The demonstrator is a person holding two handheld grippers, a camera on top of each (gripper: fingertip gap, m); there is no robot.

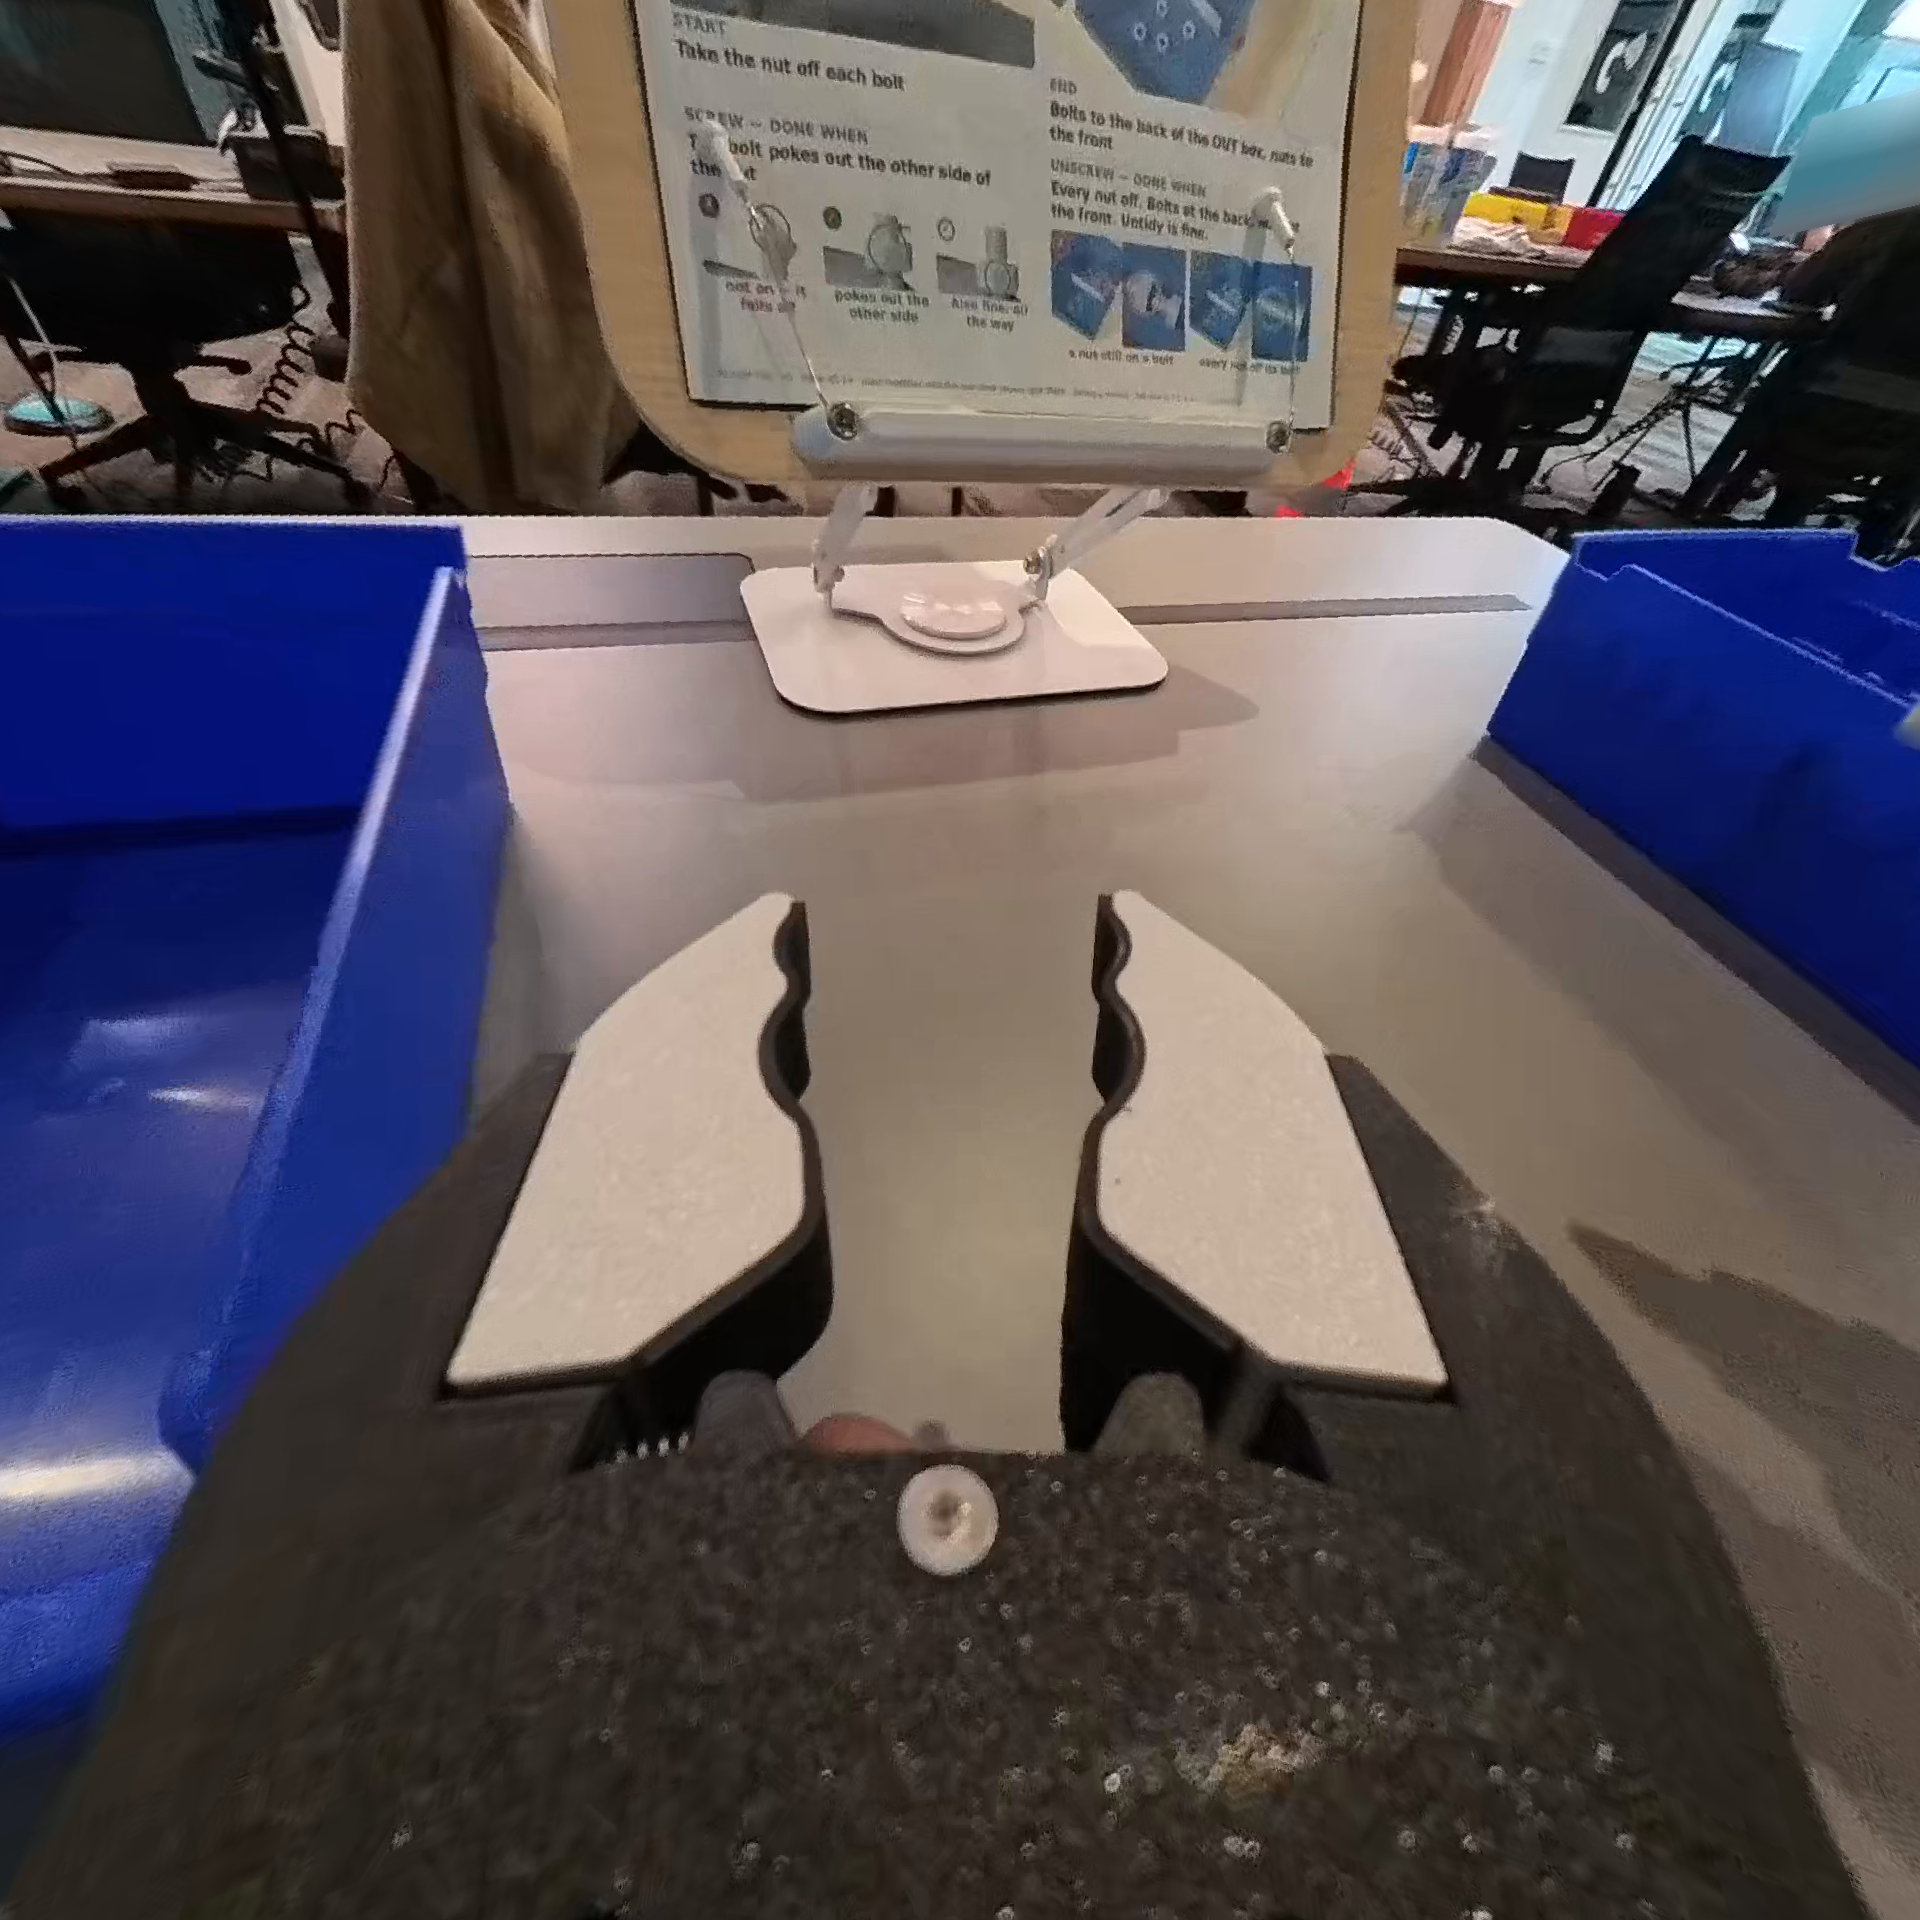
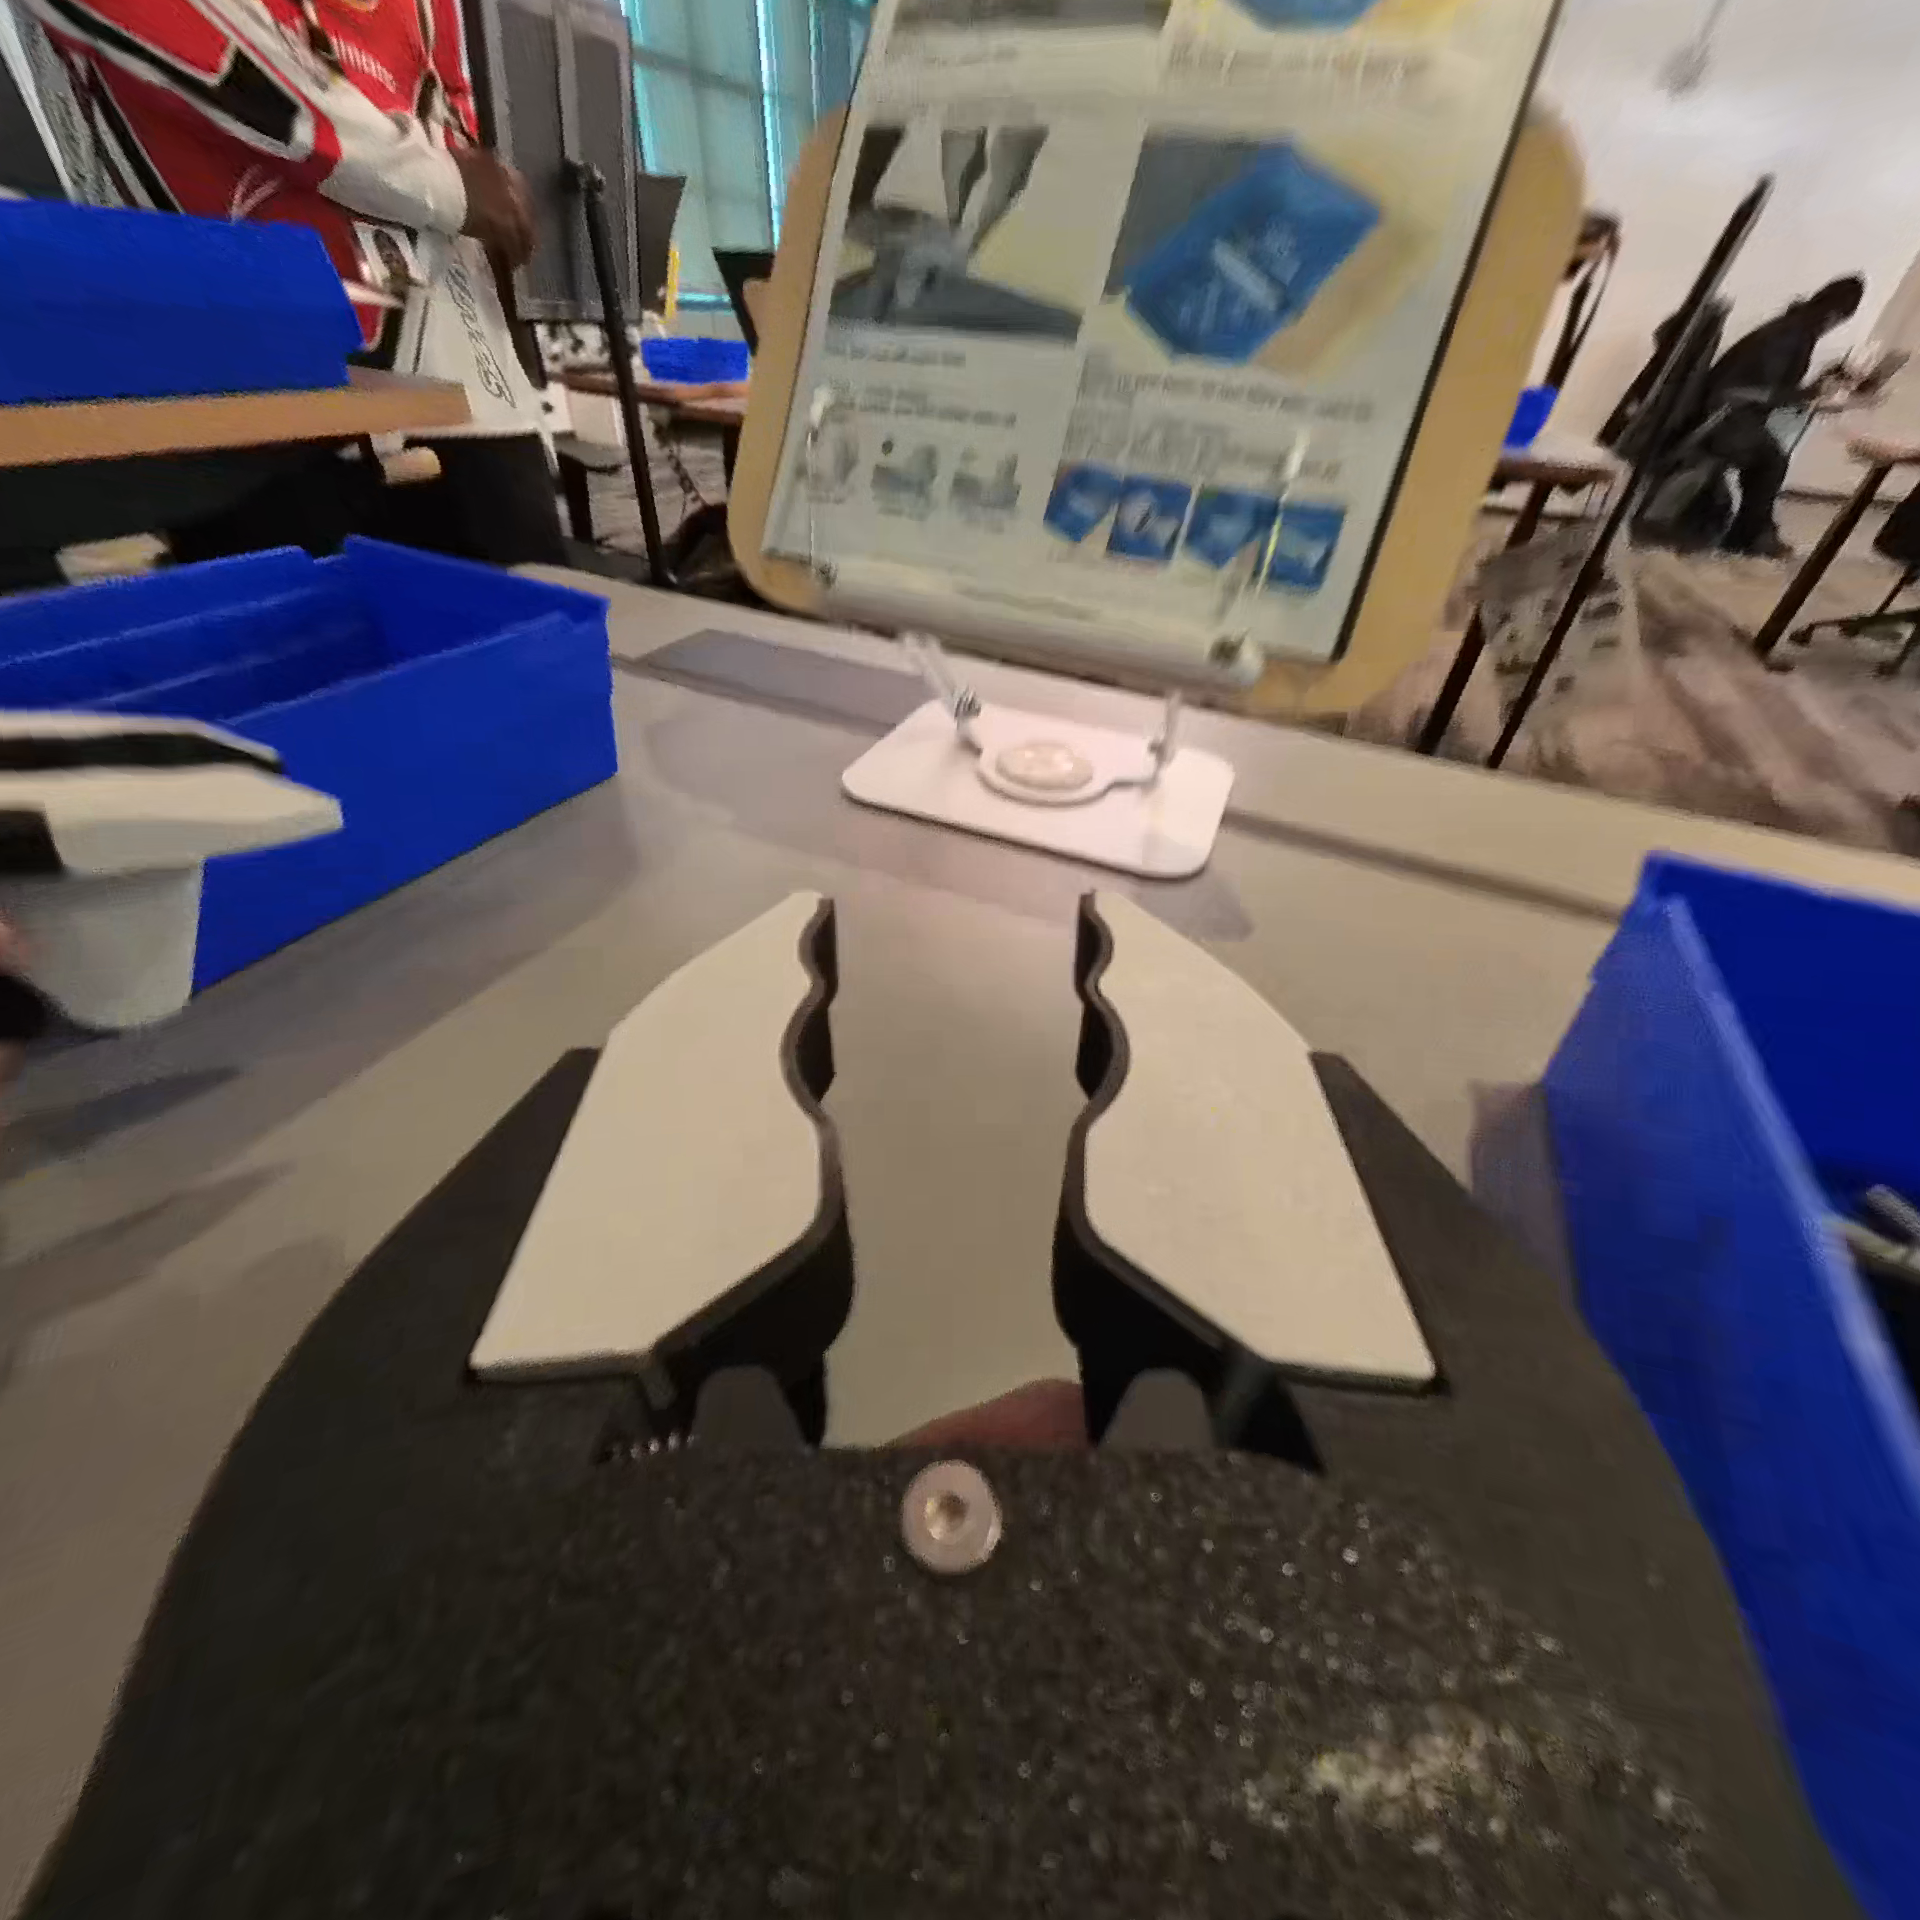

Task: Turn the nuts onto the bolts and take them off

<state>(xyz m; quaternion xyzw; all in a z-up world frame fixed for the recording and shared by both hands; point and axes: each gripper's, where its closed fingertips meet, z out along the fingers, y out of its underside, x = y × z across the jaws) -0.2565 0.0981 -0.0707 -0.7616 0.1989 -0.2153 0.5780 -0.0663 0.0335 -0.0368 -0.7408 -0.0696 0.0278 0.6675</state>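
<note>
My left gripper (image 1: 948, 914) is open and empty, held low over the grey table (image 1: 987, 831) beside a blue bin (image 1: 239, 935) on its left. My right gripper (image 2: 954, 909) is open and empty over the same table. A blue bin (image 2: 1714, 1195) stands at its right, with metal parts (image 2: 1886, 1231), likely bolts, just visible inside. The other blue bin (image 2: 395, 707) is at far left, and the left gripper (image 2: 135, 821) shows in front of it. No loose nut or bolt lies on the table.
An instruction sheet on a white stand (image 1: 951, 644) sits at the table's far middle; it also shows in the right wrist view (image 2: 1039, 800). The second blue bin (image 1: 1745, 769) is at right. A person in red (image 2: 312, 125), chairs and other tables are behind.
</note>
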